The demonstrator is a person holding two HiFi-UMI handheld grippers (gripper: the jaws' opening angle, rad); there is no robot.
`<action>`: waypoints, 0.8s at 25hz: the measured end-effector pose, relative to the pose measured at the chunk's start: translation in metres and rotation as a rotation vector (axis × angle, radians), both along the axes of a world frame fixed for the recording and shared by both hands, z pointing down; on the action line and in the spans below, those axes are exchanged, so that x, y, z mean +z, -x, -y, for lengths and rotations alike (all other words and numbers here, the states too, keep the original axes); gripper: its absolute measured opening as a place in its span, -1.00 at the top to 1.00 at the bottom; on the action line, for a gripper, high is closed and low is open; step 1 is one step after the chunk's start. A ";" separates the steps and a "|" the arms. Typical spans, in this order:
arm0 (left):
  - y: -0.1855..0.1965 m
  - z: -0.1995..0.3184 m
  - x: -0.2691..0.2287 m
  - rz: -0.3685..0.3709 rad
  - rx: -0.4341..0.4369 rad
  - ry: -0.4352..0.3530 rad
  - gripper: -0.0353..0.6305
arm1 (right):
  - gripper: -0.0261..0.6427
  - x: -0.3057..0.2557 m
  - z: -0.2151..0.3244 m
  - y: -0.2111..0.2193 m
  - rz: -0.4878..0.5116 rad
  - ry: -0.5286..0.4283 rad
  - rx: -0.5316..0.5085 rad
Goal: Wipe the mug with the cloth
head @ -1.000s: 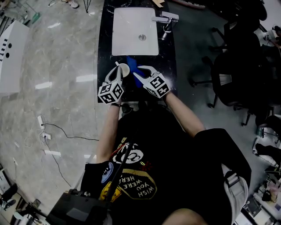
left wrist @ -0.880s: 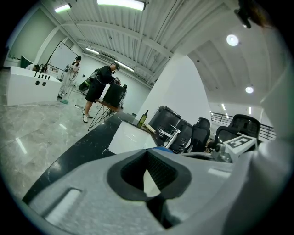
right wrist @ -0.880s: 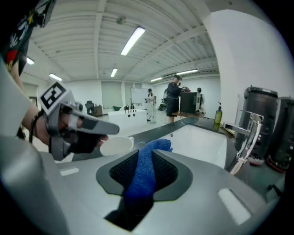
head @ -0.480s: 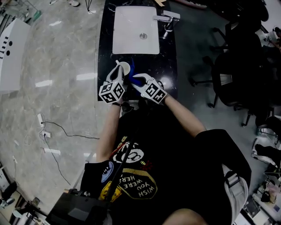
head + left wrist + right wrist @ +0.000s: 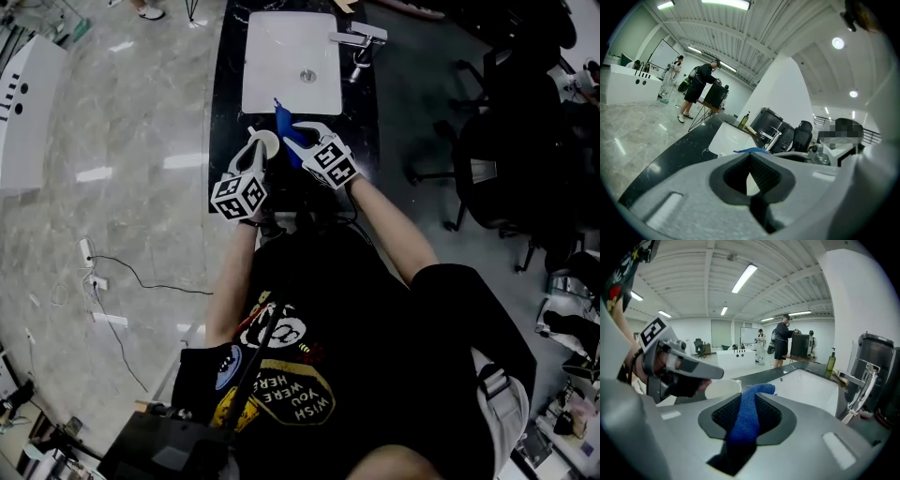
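On the right gripper (image 5: 752, 397), the fingers (image 5: 797, 425) are closed on the cloth (image 5: 744, 423). The cloth is blue and coarse-textured, and is bunched into a narrow strip. It is pinched between the pads, and its free end is pushed out past the fingertips.

On the left gripper (image 5: 750, 157), the fingers are closed, with a sliver of white pinched between the pads. In the head view the mug (image 5: 265, 142) is seated at these fingertips. The mug is plain white, and its round mouth is seen from above. It is held over the near part of the dark surface (image 5: 225, 103).

The cloth end is found just beside the mug, on its right; contact cannot be confirmed. A white sink (image 5: 267, 56) with a faucet (image 5: 356, 42) is set into the surface just beyond both grippers.
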State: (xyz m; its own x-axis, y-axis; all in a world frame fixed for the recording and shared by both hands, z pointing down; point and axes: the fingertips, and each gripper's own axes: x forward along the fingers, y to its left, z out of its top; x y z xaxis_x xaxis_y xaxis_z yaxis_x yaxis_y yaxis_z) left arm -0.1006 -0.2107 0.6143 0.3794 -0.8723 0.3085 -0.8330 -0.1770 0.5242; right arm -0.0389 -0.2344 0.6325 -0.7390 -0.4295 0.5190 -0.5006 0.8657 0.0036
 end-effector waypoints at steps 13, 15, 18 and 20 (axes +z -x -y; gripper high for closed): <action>-0.008 0.004 0.001 0.010 0.009 0.000 0.88 | 0.66 0.006 -0.069 -0.008 0.004 0.027 -0.133; -0.008 0.004 0.001 0.009 0.006 0.001 0.88 | 0.66 0.004 -0.085 -0.003 0.022 0.039 -0.195; -0.009 0.002 0.001 0.005 0.007 0.002 0.88 | 0.66 -0.001 -0.088 -0.007 0.050 0.056 -0.244; -0.008 -0.001 0.001 -0.012 0.014 0.007 0.88 | 0.66 -0.010 -0.066 -0.018 0.070 0.047 -0.196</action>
State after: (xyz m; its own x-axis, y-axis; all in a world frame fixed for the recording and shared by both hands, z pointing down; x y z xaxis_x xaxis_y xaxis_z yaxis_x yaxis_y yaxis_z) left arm -0.0923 -0.2101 0.6148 0.3957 -0.8646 0.3098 -0.8240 -0.1853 0.5354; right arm -0.0208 -0.1689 0.6230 -0.8408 -0.2507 0.4799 -0.3207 0.9447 -0.0682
